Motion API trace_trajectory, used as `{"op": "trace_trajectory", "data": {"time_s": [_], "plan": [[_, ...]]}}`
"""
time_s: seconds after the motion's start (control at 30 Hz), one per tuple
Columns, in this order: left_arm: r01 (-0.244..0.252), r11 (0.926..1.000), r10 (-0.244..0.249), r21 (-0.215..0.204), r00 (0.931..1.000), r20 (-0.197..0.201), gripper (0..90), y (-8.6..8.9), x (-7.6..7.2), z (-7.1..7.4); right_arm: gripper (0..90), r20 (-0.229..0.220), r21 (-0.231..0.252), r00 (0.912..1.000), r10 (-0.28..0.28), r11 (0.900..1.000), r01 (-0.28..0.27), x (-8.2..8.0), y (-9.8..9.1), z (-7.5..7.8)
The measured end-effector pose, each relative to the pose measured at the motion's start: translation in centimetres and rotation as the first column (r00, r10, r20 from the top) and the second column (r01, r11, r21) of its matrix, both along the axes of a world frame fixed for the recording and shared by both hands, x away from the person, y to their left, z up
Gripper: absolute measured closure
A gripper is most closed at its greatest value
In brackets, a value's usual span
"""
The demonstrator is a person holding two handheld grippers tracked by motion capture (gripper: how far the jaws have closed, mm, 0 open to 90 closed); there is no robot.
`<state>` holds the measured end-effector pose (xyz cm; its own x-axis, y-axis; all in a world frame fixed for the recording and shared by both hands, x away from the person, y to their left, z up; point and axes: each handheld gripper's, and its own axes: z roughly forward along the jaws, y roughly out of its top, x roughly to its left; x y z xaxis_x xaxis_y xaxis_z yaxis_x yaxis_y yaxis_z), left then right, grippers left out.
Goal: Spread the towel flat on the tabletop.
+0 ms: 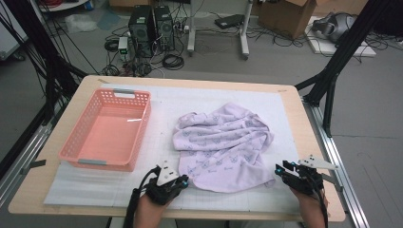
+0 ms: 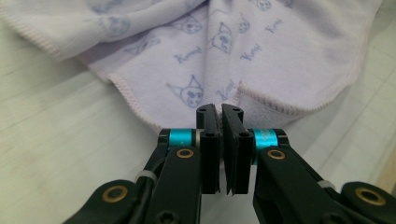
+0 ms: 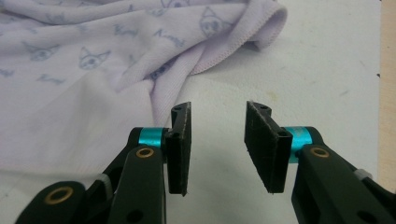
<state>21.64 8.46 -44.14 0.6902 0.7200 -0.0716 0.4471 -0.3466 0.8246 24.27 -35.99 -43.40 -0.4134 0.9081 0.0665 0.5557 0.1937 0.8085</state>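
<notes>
A crumpled lilac cloth (image 1: 223, 145) lies at the centre of the surface (image 1: 290, 102), on a white mat (image 1: 85, 183). It is printed with small blue cartoon cat-like faces and short script words too blurred to read. At the left of the high view a pink plastic basket (image 1: 107, 128) with perforated walls sits on the mat, well apart from the cloth; nothing is inside it.

At the bottom centre of the high view the left tool (image 1: 183, 181) sits at the cloth's near left edge. In the left gripper view this tool (image 2: 220, 112) has its 2 jaws pressed together, tips right at the stitched hem; whether cloth is caught between them I cannot tell.

At the lower right of the high view the right tool (image 1: 280, 168) sits just beside the cloth's near right corner. In the right gripper view this tool (image 3: 217, 114) has its jaws spread, with bare mat between them and the cloth's folded edge to the upper left.
</notes>
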Motion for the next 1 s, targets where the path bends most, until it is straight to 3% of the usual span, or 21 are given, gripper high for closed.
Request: {"op": "trace_trajectory", "data": {"time_s": [0.13, 0.17, 0.23, 0.3, 0.4, 0.5, 0.53, 0.57, 0.7, 0.8, 0.83, 0.87, 0.93, 1.0], "plan": [[-0.021, 0.9996, 0.021, -0.02, 0.9996, -0.021, 83.4, 2.2, -0.1, 0.3, 60.9, -0.014, 0.004, 0.9999, 0.008, 1.0, -0.008, 0.2, 0.1, -0.1], [-0.032, 0.9993, 0.031, -0.021, 0.9992, -0.023, 78.5, 2.6, 0.0, 0.5, 61.0, -0.016, 0.005, 0.9998, 0.011, 0.9999, -0.011, 0.2, 0.2, -0.2], [-0.073, 0.9958, 0.072, -0.055, 0.9973, -0.016, 60.3, 3.1, 0.1, 0.7, 61.1, -0.021, -0.002, 0.9995, 0.024, 0.9997, -0.024, 0.3, 0.4, -0.3], [-0.087, 0.9914, 0.088, -0.098, 0.9961, 0.006, 52.6, 3.5, 0.2, 0.7, 61.1, -0.035, -0.004, 0.9986, 0.04, 0.9992, -0.041, 0.5, 1.0, -0.5], [-0.096, 0.9853, 0.096, -0.141, 0.9954, -0.006, 46.4, 3.5, 0.5, 0.5, 61.1, -0.066, -0.002, 0.9933, 0.095, 0.9954, -0.096, 0.8, 2.4, -0.9], [-0.088, 0.9845, 0.085, -0.152, 0.996, -0.029, 43.8, 3.0, 0.9, 0.3, 60.2, -0.095, -0.057, 0.984, 0.151, 0.986, -0.157, 0.9, 4.7, -1.3], [-0.084, 0.9839, 0.079, -0.157, 0.9961, -0.04, 43.3, 2.8, 1.1, 0.2, 62.0, -0.077, -0.096, 0.9857, 0.15, 0.9829, -0.157, 0.7, 5.5, -1.3], [-0.078, 0.985, 0.072, -0.154, 0.9963, -0.048, 43.0, 2.5, 1.2, 0.2, 61.1, -0.076, -0.102, 0.9812, 0.177, 0.9775, -0.185, 0.7, 5.9, -1.2], [-0.05, 0.993, 0.042, -0.107, 0.9963, -0.075, 41.2, 0.9, 1.6, -0.3, 58.5, -0.069, -0.06, 0.9736, 0.218, 0.9732, -0.222, 0.2, 6.1, -0.8], [-0.045, 0.9986, 0.043, -0.026, 0.9959, -0.079, 46.9, -0.1, 1.5, -1.1, 58.7, -0.055, -0.034, 0.9841, 0.169, 0.9847, -0.171, 0.1, 4.8, -0.5], [-0.054, 0.9985, 0.055, 0.01, 0.998, -0.032, 52.5, -0.3, 1.1, -1.2, 60.1, -0.053, -0.028, 0.9883, 0.143, 0.9891, -0.145, 0.0, 4.2, -0.4], [-0.061, 0.9973, 0.062, 0.041, 0.998, -0.011, 64.3, -0.3, 1.0, -1.1, 63.2, -0.053, -0.024, 0.9919, 0.116, 0.9929, -0.117, 0.0, 3.6, -0.4], [-0.059, 0.9979, 0.06, 0.029, 0.9972, -0.046, 85.4, 0.3, 1.2, -0.8, 72.0, -0.054, -0.03, 0.9956, 0.077, 0.9965, -0.078, 0.0, 2.7, -0.5], [-0.076, 0.9969, 0.077, 0.019, 0.9962, -0.041, 86.3, 0.8, 1.1, -0.8, 72.2, -0.065, -0.034, 0.9952, 0.073, 0.9966, -0.075, 0.2, 2.4, -0.7]]}}
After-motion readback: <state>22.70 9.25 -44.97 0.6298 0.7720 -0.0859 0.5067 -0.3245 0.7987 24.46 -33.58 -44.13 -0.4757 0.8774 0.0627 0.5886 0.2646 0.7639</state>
